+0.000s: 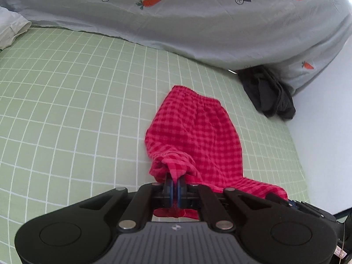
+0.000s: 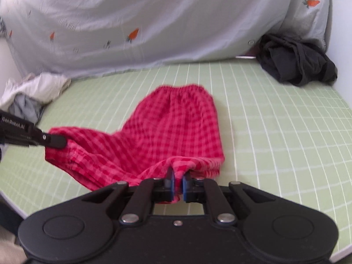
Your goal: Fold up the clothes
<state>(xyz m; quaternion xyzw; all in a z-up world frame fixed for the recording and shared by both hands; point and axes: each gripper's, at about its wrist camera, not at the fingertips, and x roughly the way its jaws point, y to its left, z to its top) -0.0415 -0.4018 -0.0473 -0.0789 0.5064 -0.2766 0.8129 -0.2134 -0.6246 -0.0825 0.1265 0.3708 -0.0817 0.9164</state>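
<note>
Red checked shorts [image 1: 193,129] lie on the green grid sheet [image 1: 66,110], elastic waistband at the far end. My left gripper [image 1: 175,181] is shut on a bunched near hem of the shorts. My right gripper [image 2: 178,176] is shut on the other near corner of the shorts [image 2: 171,127]. The left gripper also shows at the left of the right wrist view [image 2: 55,140], pinching the hem. The near edge hangs lifted between the two grippers.
A pale grey quilt with carrot prints [image 1: 187,22] lies bunched along the far side. A dark garment [image 2: 297,63] sits at the far right by the wall. White and grey clothes [image 2: 35,92] lie piled at the far left. The mattress edge runs close at the right.
</note>
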